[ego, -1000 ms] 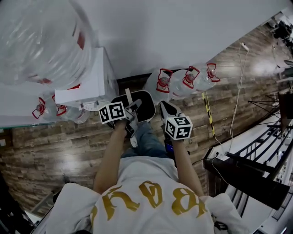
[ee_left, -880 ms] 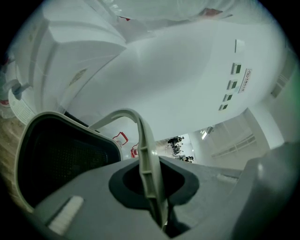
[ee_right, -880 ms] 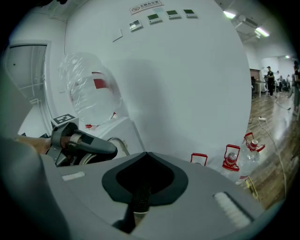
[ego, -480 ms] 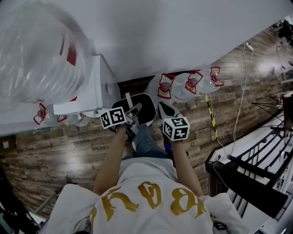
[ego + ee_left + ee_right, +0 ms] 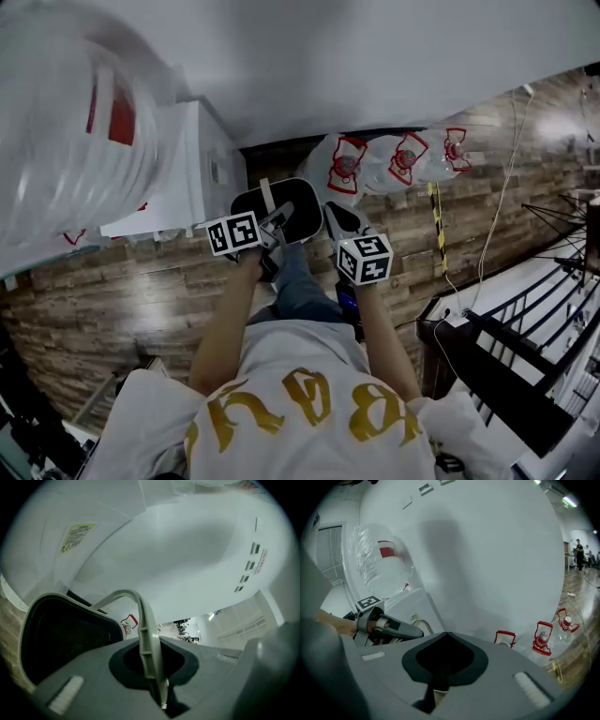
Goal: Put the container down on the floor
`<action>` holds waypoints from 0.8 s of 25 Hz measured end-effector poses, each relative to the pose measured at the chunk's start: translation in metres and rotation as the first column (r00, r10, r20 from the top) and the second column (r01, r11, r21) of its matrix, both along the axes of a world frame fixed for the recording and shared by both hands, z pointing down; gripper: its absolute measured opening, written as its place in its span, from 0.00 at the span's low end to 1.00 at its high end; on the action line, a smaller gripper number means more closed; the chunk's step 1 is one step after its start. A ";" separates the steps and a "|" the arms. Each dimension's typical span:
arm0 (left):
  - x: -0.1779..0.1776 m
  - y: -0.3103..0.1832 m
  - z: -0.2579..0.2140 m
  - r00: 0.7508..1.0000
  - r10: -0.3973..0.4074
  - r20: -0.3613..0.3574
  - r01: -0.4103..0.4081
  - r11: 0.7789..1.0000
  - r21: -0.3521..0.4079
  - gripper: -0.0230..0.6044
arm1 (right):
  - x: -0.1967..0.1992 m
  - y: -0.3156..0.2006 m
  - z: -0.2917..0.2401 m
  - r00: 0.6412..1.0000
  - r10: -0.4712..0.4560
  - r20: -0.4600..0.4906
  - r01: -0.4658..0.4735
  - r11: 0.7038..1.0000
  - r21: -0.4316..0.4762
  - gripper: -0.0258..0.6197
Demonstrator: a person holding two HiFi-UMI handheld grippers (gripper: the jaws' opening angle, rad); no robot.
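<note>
The black mesh container with its pale grey rim (image 5: pixel 281 208) hangs clear of the floor, carried by its arched grey handle (image 5: pixel 144 630). The left gripper (image 5: pixel 152 653) is clamped across that handle, which runs down through the seam of its jaws. The right gripper (image 5: pixel 445 641) has its jaws drawn together. I can name nothing between them, only a thin dark sliver at the seam. It sits just beside the container's right rim and carries no load.

No worktop is in view, so places are given by the floor and the wall. The container hangs in front of the person's jeans (image 5: pixel 302 281), near the foot of the white wall (image 5: pixel 375 66). Its longer side lies roughly along that wall. The brown wood-plank floor (image 5: pixel 122 291) is straight below, so I judge the coming move to be a plain lowering by the left gripper, with the handle kept upright.

To the left stands a white box-shaped cabinet (image 5: pixel 183 178), just beside the container. Above it looms a big clear plastic-wrapped jug with a red label (image 5: pixel 66 141). To the right, clear water bottles with red carry handles (image 5: pixel 403 159) lie against the wall. A yellow-and-black tape strip (image 5: pixel 437 225) and a white cable (image 5: pixel 497 197) lie well apart. The person's own feet and the cabinet seem the likeliest obstructions.
</note>
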State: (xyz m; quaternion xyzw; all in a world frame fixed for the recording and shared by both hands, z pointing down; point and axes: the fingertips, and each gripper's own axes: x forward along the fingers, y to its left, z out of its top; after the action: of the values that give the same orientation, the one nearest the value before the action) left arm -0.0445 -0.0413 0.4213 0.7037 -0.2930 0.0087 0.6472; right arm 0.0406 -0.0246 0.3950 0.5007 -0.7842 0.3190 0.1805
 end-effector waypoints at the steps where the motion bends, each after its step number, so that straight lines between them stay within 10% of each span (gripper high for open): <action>1: 0.000 -0.004 0.004 1.000 -0.001 0.003 0.001 1.000 -0.005 0.07 | 0.001 -0.002 0.003 1.000 -0.002 -0.001 0.002 1.000 -0.007 0.08; 20: -0.003 -0.028 0.113 0.985 -0.060 0.160 0.073 0.995 -0.075 0.06 | 0.010 -0.028 0.093 0.991 -0.134 0.000 0.133 0.984 -0.119 0.08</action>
State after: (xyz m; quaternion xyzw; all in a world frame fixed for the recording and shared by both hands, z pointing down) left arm -0.0477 -0.0691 0.5344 0.6641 -0.3659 0.0544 0.6497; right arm 0.0507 -0.0523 0.4881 0.4365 -0.7949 0.3504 0.2342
